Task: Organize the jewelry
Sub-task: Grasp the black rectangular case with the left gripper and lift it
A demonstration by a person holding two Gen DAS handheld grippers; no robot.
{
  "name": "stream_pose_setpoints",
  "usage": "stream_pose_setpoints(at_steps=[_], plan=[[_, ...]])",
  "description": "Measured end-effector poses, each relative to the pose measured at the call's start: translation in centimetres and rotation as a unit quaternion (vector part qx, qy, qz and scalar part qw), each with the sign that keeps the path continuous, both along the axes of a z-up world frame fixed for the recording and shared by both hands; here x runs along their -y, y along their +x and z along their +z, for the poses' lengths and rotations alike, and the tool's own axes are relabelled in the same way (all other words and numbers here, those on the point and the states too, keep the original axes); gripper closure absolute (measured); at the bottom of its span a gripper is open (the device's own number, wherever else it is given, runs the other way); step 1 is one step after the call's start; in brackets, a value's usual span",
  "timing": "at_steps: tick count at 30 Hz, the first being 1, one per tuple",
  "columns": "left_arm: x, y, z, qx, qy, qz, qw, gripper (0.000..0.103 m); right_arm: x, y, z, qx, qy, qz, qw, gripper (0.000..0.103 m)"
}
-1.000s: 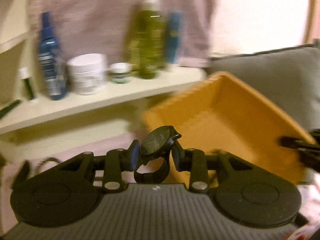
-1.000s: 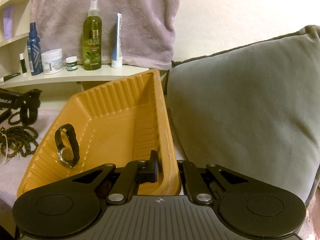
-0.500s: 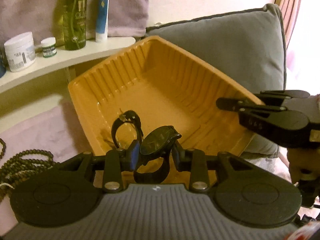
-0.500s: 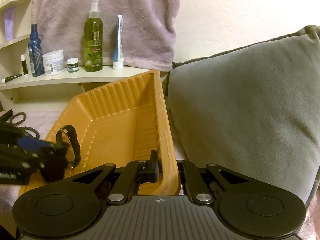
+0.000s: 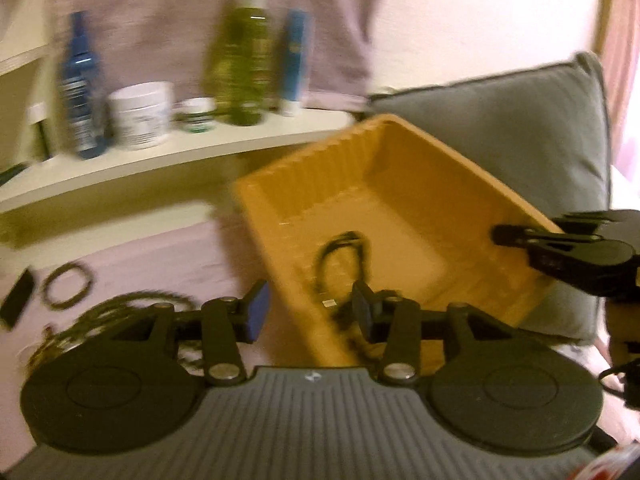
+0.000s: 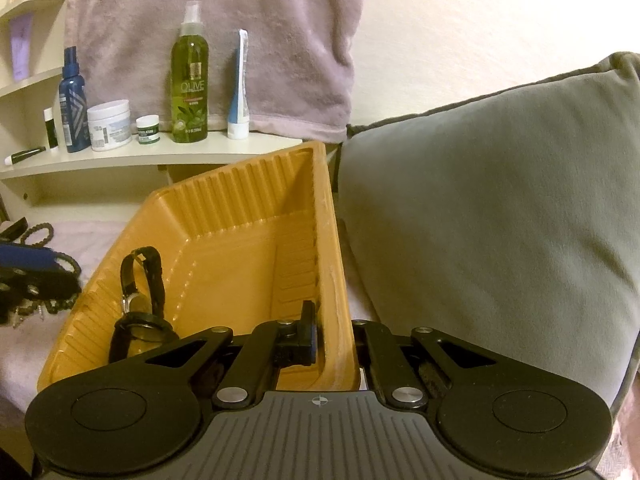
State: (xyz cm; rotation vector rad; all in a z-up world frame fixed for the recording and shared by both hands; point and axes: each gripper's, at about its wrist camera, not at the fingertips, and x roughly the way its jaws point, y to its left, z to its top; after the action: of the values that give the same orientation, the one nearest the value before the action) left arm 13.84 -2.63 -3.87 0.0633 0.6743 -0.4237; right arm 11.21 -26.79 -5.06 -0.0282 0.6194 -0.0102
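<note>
The orange ribbed tray (image 6: pixel 248 216) sits tilted against a grey cushion. My right gripper (image 6: pixel 336 340) is shut on the tray's near right wall, one finger (image 6: pixel 307 330) inside it. Two black watches lie in the tray's near left corner, one with its strap looped upright (image 6: pixel 142 276) and one face-up (image 6: pixel 140 332). In the blurred left wrist view my left gripper (image 5: pixel 309 312) hovers at the tray's (image 5: pixel 404 184) near left rim, jaws opening, with nothing between the blue pads (image 5: pixel 258 310). A watch (image 5: pixel 340 256) shows just beyond them. The left gripper (image 6: pixel 28 268) also appears at the right wrist view's left edge.
Dark bead strands (image 5: pixel 120 312) and a bead bracelet (image 5: pixel 64 290) lie on the pale cloth left of the tray. A shelf (image 6: pixel 152 156) behind holds bottles and jars, with a towel (image 6: pixel 216 32) hanging above. The grey cushion (image 6: pixel 480 208) fills the right side.
The left gripper carried a black watch over the tray, let it go inside beside the first watch, and drew back toward the left with its jaws wider. The right gripper kept still.
</note>
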Motion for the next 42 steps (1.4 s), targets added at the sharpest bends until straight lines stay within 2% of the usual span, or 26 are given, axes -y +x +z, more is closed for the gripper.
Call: stream_pose_setpoints(at_steps=[5,10,13,17,23,32,36,42], plan=[[-4.1,0.1,0.0,0.007,0.020,0.069,0.9974,0.060,0.0,0.1,-0.2,-0.002,-0.003,0.000,1.000,0.098],[-9.4,1.9,-0.2,0.017,0.044,0.148,0.9878,0.060,0.1,0.2,-0.2,-0.004,-0.003,-0.001,1.000,0.098],[-12.2,3.3,-0.4,0.022,0.062,0.174,0.9825,0.060,0.1,0.3,-0.2,-0.006,-0.005,0.000,1.000,0.098],[-15.5,5.4,-1.4,0.020,0.100,0.178,0.9786,0.060,0.1,0.4,-0.3,-0.008,-0.008,-0.001,1.000,0.098],[-18.2,8.0,-3.7,0.007,0.134,0.179,0.9747,0.060,0.1,0.5,-0.6,-0.013,-0.011,-0.005,1.000,0.098],[-19.9,10.5,-5.7,-0.003,0.141,0.154,0.9780,0.060,0.1,0.8,-0.8,-0.018,-0.015,-0.010,1.000,0.097],[-20.1,11.3,-5.9,-0.008,0.143,0.141,0.9796,0.072,0.1,0.8,-0.8,-0.020,-0.018,-0.011,1.000,0.096],[-20.4,11.8,-5.8,-0.021,0.138,0.130,0.9816,0.077,0.2,0.8,-0.9,-0.021,-0.017,-0.012,1.000,0.096]])
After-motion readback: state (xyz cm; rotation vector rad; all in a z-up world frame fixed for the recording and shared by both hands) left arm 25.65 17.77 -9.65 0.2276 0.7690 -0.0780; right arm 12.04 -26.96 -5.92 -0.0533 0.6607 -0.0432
